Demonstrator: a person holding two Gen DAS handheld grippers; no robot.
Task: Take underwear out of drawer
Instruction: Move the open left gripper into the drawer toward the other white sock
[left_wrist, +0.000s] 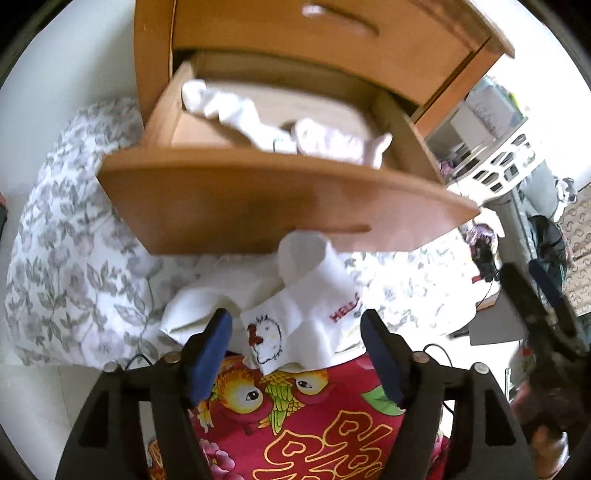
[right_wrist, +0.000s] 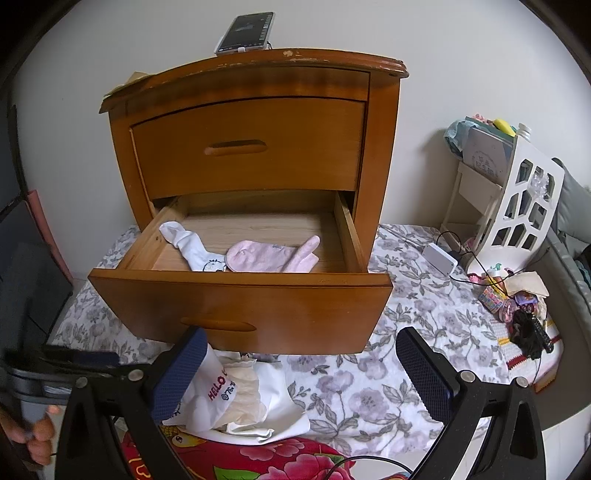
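The wooden nightstand's lower drawer (right_wrist: 240, 295) is pulled out. Inside lie a pink piece of underwear (right_wrist: 269, 256) and a white one (right_wrist: 192, 247); both also show, blurred, in the left wrist view as pink (left_wrist: 332, 142) and white (left_wrist: 221, 107). A pile of white garments (right_wrist: 243, 398) with a "HELLO" print rests on the bed below the drawer front. My left gripper (left_wrist: 295, 343) hangs open above that pile (left_wrist: 306, 295), its pads clear of the cloth. My right gripper (right_wrist: 303, 373) is open and empty, and its left finger (right_wrist: 181, 373) overlaps the pile.
The upper drawer (right_wrist: 247, 147) is closed and a phone (right_wrist: 245, 33) stands on top of the nightstand. A floral bedsheet (right_wrist: 424, 314) and a red patterned blanket (left_wrist: 314, 417) cover the bed. A white rack (right_wrist: 517, 199), a charger (right_wrist: 439, 258) and small clutter sit at the right.
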